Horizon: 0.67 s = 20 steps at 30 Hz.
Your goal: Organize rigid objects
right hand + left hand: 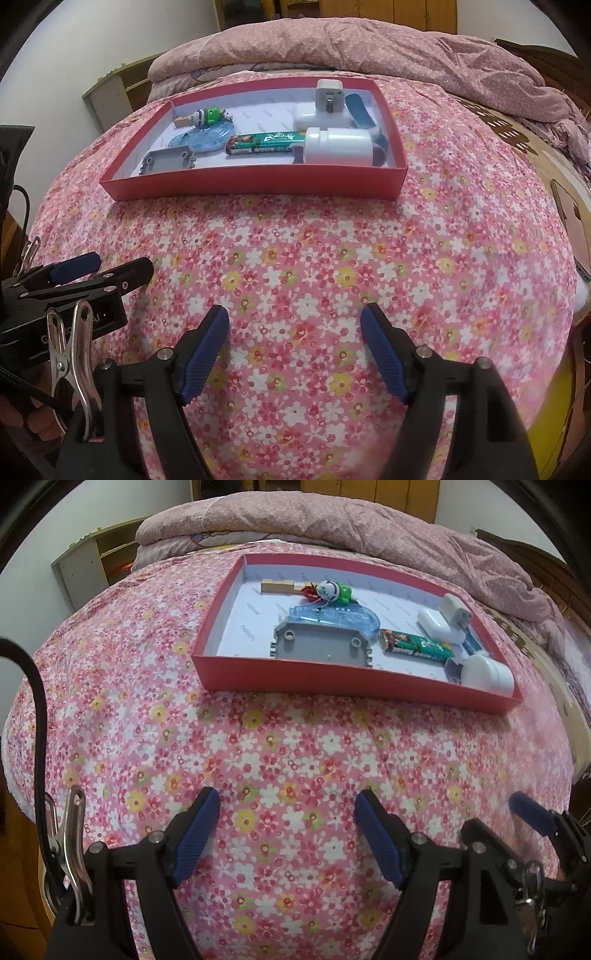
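A shallow red box [332, 681] [258, 181] sits on the flowered bedsheet. Inside it lie a grey plastic block [321, 642] [168, 158], a blue clear piece [332, 618] [207, 138], a green candy roll [417, 646] [266, 142], a small green and white toy [334, 590] [208, 115], a white jar on its side [487, 674] [338, 146] and a white charger [456, 613] [328, 98]. My left gripper [288, 834] hangs open over bare sheet, well short of the box. My right gripper [295, 350] is open too, with nothing between its fingers.
A rumpled pink quilt [332, 520] [351, 44] is piled behind the box. A low shelf [96, 565] stands past the bed's left edge. A phone-like flat thing [570, 225] lies at the bed's right edge. The other gripper [74, 277] shows at the left of the right wrist view.
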Motion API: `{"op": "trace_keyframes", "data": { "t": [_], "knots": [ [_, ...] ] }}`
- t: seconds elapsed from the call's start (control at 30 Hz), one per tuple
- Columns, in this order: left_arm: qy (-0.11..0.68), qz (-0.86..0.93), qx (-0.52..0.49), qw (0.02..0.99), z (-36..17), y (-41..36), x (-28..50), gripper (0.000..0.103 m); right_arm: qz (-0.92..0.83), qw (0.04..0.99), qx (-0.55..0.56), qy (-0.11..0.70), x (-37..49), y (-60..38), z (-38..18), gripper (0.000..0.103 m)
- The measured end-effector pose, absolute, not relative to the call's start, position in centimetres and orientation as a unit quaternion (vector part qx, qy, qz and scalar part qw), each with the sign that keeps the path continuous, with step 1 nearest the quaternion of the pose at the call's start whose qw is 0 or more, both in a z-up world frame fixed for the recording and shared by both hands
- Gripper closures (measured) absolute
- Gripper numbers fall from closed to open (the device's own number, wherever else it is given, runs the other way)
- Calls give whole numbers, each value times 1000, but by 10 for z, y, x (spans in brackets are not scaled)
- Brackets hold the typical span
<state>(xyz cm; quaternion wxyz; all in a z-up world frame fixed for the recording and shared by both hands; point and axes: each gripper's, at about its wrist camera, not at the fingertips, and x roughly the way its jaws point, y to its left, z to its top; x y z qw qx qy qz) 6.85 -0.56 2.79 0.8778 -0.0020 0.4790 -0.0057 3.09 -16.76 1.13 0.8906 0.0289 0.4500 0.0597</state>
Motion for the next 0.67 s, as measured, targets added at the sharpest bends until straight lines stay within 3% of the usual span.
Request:
{"op": "trace_keyframes", "data": {
  "t": [0.67],
  "knots": [
    [474, -1, -4, 880, 28, -7, 66, 21, 60, 892, 29, 446, 29, -169, 11, 26]
  ]
}}
